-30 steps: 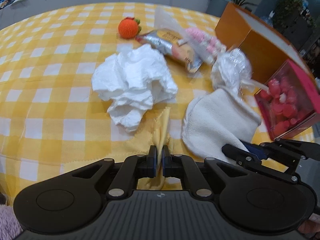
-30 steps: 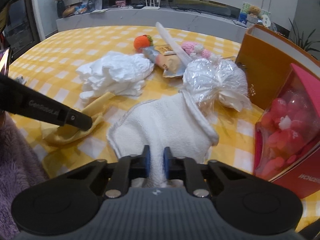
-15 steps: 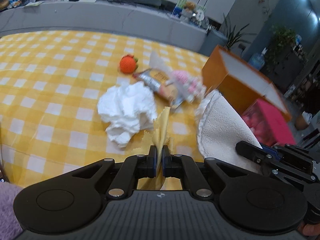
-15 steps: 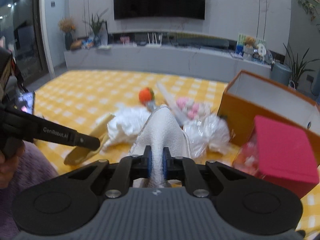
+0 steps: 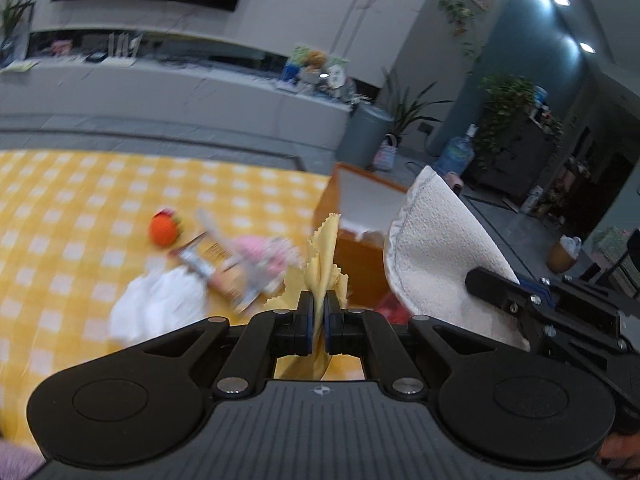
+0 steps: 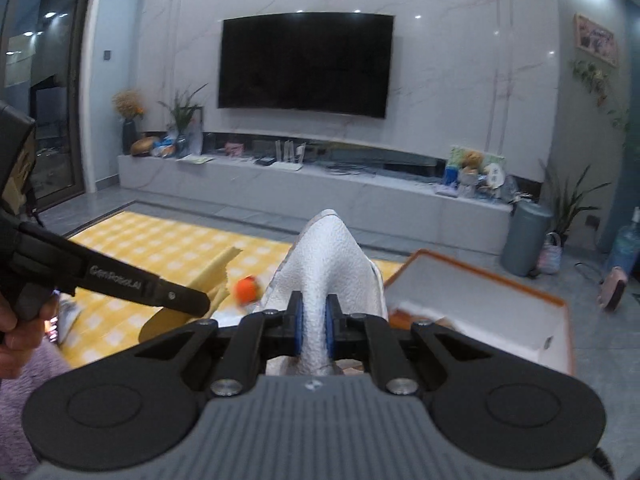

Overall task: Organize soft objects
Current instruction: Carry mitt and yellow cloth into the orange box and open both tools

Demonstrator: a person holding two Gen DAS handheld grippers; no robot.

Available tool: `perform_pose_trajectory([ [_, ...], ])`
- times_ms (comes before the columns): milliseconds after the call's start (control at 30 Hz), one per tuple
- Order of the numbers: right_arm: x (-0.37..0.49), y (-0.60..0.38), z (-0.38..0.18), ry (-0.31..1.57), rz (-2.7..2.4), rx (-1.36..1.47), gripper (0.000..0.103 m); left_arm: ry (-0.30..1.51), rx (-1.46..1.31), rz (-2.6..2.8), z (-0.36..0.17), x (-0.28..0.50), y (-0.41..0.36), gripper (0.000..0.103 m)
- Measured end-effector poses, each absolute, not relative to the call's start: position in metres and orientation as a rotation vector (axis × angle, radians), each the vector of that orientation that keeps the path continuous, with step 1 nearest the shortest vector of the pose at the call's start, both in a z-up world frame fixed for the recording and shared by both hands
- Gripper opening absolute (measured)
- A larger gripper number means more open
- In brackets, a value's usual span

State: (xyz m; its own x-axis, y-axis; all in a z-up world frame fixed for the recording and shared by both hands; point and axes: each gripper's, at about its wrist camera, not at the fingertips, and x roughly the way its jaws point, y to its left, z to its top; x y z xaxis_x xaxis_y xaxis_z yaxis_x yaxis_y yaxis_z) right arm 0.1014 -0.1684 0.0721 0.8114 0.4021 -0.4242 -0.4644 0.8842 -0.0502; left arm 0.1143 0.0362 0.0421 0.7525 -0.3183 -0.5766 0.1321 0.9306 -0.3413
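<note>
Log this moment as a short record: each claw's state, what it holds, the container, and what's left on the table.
left claw: shut on yellow cloth, lifted
right claw: shut on white towel, lifted
container: orange box, open top, on the right
left on table: orange knitted ball, white crumpled tissue, snack packet

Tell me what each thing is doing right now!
Left hand-held gripper: shut on the yellow cloth.
Right hand-held gripper: shut on the white towel.
Yellow cloth: pinched, lifted off the table, standing up crumpled.
White towel: pinched, lifted, draped into a peak.
Orange box: open on top.
Orange ball: lying on the table.
Tissue: crumpled on the table.
TV: off, screen dark.
</note>
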Motion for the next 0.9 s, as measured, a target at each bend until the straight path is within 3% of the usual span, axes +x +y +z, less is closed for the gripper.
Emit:
perform_pose_trajectory([
  [433, 0.182, -0.218, 0.091, 0.380, 0.311, -0.231, 0.009, 0.626, -0.215, -0.413, 0.063, 0.209, -0.045, 0.005],
  [900, 0.300, -0.257, 0.029, 0.586, 0.208, -0.214, 0.009, 0.740, -0.168, -0.501, 0.011, 0.314, -0.107, 0.005],
])
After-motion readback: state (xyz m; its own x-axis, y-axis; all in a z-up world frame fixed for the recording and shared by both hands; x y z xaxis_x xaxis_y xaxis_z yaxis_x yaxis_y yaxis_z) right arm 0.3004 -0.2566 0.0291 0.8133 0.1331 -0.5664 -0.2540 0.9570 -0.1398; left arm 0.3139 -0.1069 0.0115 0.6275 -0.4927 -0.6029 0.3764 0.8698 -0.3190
